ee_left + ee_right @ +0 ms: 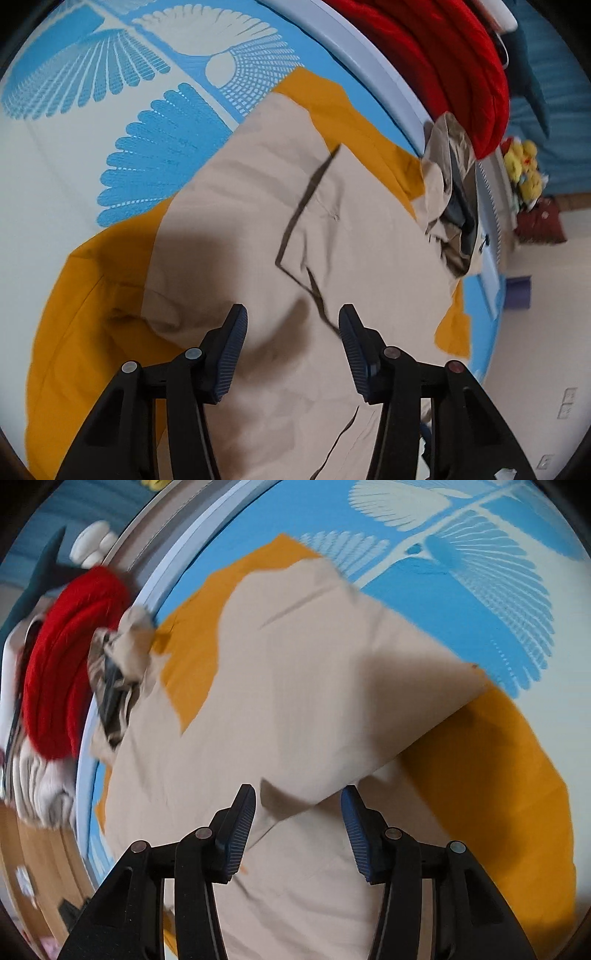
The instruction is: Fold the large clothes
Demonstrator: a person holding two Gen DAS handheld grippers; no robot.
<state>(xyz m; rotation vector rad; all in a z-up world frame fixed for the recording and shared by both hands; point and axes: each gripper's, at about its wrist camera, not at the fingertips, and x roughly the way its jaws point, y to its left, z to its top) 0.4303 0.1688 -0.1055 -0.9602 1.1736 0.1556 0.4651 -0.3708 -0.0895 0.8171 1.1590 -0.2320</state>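
- My left gripper (291, 328) hangs over the beige garment (295, 240), jaws spread, nothing pinched between them.
- My right gripper (298, 812) is likewise spread above the same cloth, pads clear of a folded flap edge just ahead of them.
- The beige garment lies flat on an orange cloth (74, 332), which shows past it on several sides.
- Both lie on a bed, going by its raised white rim (369, 55); the blue and white fan-patterned cover (147, 92) stays bare beyond the orange cloth.
- The garment's bunched end, with a dark lining, (450, 206) lies at the bed's edge by the rim.
- A red knitted item (461, 66) sits just outside that rim, touching or nearly touching the bunched end.
- Beyond the edge I see pale floor (535, 332), a yellow plush toy (524, 166) and a blue wall (565, 110).
- The right view is blurred; wooden flooring (37, 849) shows at its lower left.
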